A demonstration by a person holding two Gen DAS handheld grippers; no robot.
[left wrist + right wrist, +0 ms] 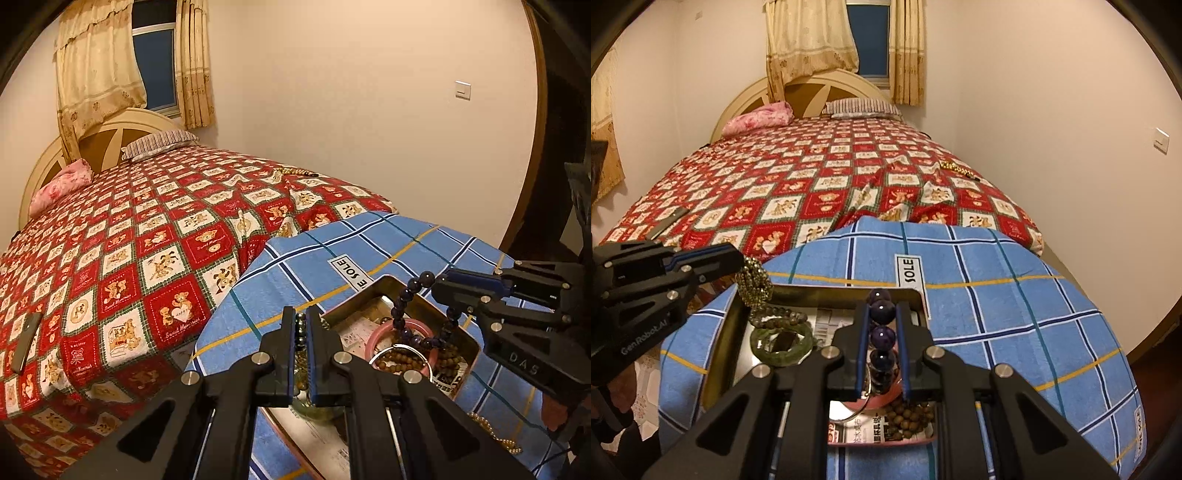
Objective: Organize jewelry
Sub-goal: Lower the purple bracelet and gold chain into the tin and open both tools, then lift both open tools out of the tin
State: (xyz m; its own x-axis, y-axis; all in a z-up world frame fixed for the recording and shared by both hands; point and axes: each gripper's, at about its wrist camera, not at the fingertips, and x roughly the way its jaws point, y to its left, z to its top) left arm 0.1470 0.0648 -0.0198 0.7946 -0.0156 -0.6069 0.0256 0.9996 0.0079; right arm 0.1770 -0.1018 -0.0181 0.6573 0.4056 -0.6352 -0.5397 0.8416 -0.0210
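A brass-coloured tin box (466,341) (718,354) sits on a blue plaid cloth. In it lie a pink bangle (415,326), brown wooden beads (402,357) (910,415), a green bangle (781,350) and a silver ring (849,410). My left gripper (302,325) (738,260) is shut on a strand of small dark metallic beads (301,326) (753,280) hanging over the box's left end. My right gripper (882,325) (437,286) is shut on a purple bead bracelet (882,334) (402,310) held above the box.
The blue cloth (1015,317) covers a round table at the foot of a bed with a red teddy-bear quilt (147,236). A bead strand (955,168) and a phone (26,345) lie on the bed. A gold chain (495,434) lies on the cloth.
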